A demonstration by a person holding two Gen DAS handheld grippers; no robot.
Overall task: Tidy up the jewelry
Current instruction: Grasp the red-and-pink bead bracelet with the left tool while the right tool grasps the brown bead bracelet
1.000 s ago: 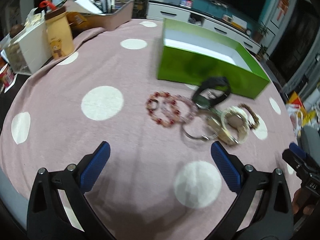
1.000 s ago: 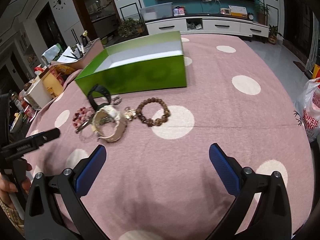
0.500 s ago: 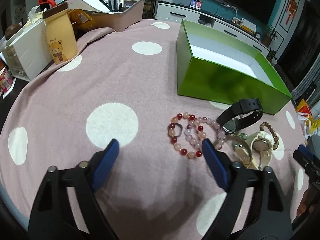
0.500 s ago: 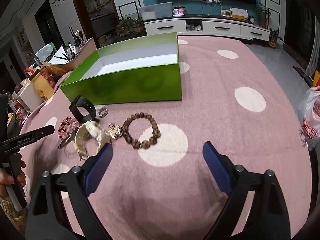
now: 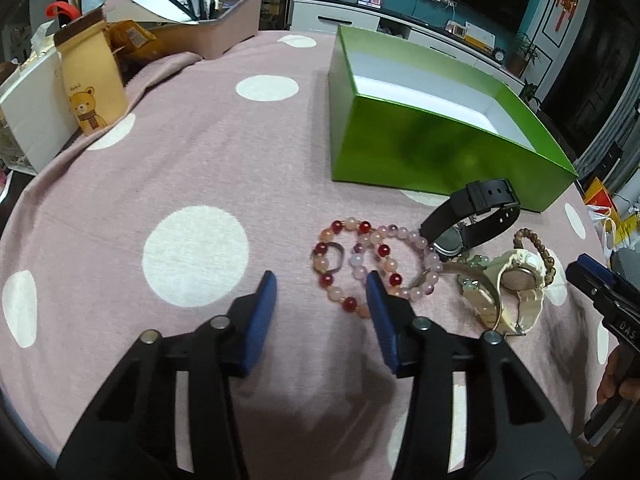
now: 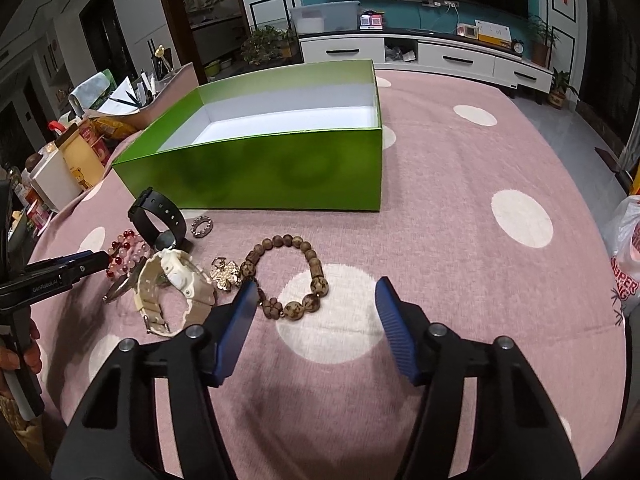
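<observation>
An open green box point(image 5: 440, 148) point(image 6: 272, 172) stands on the pink dotted cloth, empty inside. In front of it lies a cluster of jewelry: a red and pink bead bracelet point(image 5: 352, 268), a black watch point(image 5: 472, 216) point(image 6: 158, 214), a cream watch point(image 5: 516, 284) point(image 6: 172, 284), a brown wooden bead bracelet point(image 6: 292, 276) and a gold clover charm point(image 6: 226, 274). My left gripper point(image 5: 320, 280) hovers just before the red bead bracelet, jaws closing, nothing between them. My right gripper point(image 6: 314, 290) hangs over the brown bracelet's near side, jaws closing, not pressing on it.
A bear-print paper bag point(image 5: 92, 84) and a white box point(image 5: 28, 108) stand at the far left, with a tray of pens point(image 5: 216, 28) behind. A small metal ring point(image 6: 201, 225) lies by the box. A plastic shopping bag point(image 6: 628, 252) hangs off the table's right edge.
Both grippers have moved forward and down toward the jewelry, and the jaws of both have narrowed. The jewelry and the box have stayed where they were.
</observation>
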